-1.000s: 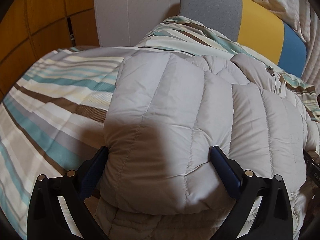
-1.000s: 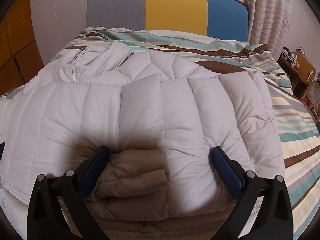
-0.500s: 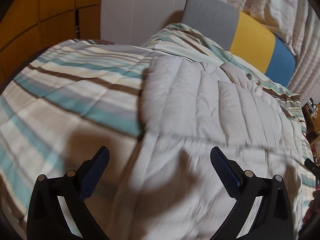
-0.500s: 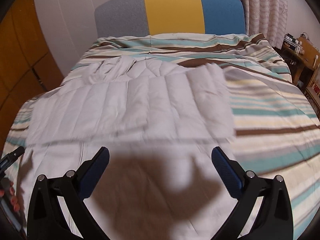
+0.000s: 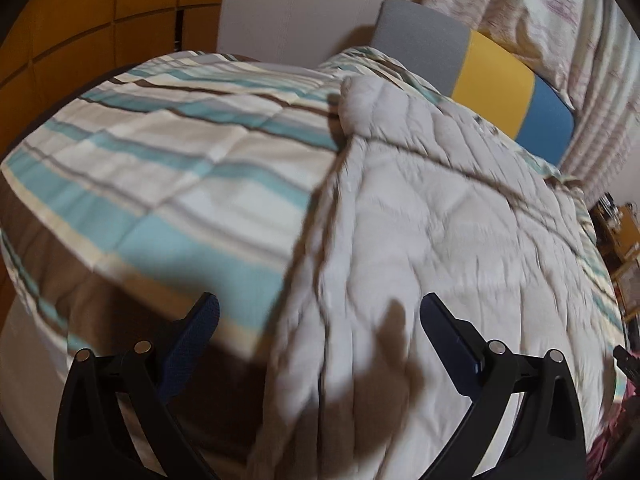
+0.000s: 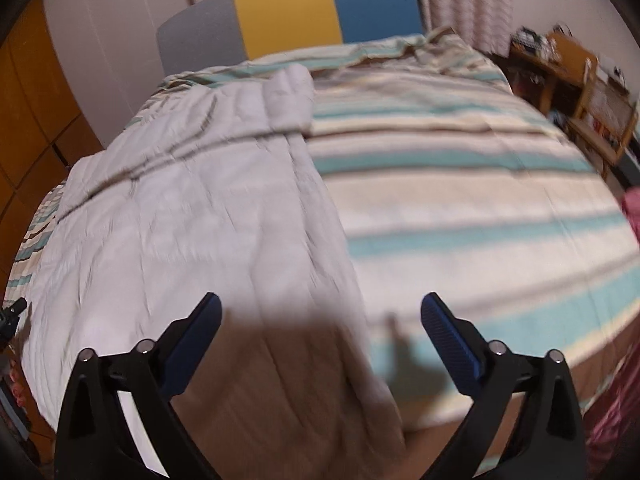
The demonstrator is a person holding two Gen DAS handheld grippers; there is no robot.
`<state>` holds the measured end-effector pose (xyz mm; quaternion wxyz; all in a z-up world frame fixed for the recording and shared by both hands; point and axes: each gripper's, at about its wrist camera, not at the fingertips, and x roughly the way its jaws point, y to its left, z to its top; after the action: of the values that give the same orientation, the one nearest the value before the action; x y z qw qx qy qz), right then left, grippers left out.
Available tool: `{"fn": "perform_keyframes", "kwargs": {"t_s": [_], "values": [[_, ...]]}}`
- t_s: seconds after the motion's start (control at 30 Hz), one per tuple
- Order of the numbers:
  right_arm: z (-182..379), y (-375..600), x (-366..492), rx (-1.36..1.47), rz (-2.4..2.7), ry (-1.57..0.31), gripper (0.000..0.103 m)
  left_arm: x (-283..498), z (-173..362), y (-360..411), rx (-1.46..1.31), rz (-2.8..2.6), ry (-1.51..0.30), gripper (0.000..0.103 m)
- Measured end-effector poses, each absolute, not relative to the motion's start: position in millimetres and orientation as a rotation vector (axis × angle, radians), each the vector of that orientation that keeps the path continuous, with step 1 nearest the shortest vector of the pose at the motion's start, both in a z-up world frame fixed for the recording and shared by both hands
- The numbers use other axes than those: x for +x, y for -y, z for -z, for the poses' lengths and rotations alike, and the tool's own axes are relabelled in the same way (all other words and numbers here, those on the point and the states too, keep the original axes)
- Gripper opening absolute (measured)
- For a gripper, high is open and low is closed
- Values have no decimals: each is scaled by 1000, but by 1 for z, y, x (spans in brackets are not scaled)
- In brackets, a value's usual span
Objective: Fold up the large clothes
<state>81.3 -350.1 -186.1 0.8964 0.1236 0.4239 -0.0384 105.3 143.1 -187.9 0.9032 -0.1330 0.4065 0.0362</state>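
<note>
A pale grey quilted down coat (image 5: 440,220) lies lengthwise on the striped bed cover (image 5: 160,160), its sleeves folded across the chest at the far end. My left gripper (image 5: 319,304) hovers open over the coat's near left edge, with nothing held. In the right wrist view the coat (image 6: 180,220) fills the left half. My right gripper (image 6: 321,302) hangs above its near right edge; its jaws are closing slightly, wide apart, with no fabric pinched between the pads. Both views are motion-blurred.
A grey, yellow and blue headboard (image 6: 288,12) stands at the far end. Orange wooden cabinets (image 5: 80,8) line the left wall and curtains (image 5: 560,20) hang at the back right. Wooden shelves (image 6: 580,80) stand to the right of the striped bed cover (image 6: 460,200).
Both grippers have drawn back from the folded upper part of the coat toward the near end of the bed. The left fingers no longer straddle the padded fold. The whole coat now shows.
</note>
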Motion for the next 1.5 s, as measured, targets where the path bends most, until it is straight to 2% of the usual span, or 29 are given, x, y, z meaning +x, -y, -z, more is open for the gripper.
{"fn": "perform_keyframes", "kwargs": {"t_s": [0.2,0.27,0.37,0.43,0.53,0.57,0.6,0.63,0.7,1.13,1.5], "values": [[209,361,47,373,40,-935,81,73,202,-132,-285,-19,-867,82],[213,362,41,406,22,-940,77,66,203,-128,-282,-6,-860,80],[213,358,38,406,-6,-932,65,58,207,-117,-253,25,-867,77],[213,352,39,390,-23,-925,54,54,209,-110,-219,19,-868,70],[212,343,42,368,-47,-911,39,52,208,-103,-203,31,-866,48],[212,342,42,373,-53,-905,34,52,206,-101,-205,43,-868,35],[210,342,42,385,-67,-894,24,52,203,-100,-208,51,-868,26],[206,342,43,403,-79,-879,18,53,199,-99,-210,59,-864,23],[197,345,46,438,-99,-848,15,55,186,-98,-207,77,-841,17],[124,355,108,559,-199,-643,15,116,91,-101,-286,189,-633,17],[109,369,217,624,-187,-624,15,224,75,-112,-386,195,-676,17]]}}
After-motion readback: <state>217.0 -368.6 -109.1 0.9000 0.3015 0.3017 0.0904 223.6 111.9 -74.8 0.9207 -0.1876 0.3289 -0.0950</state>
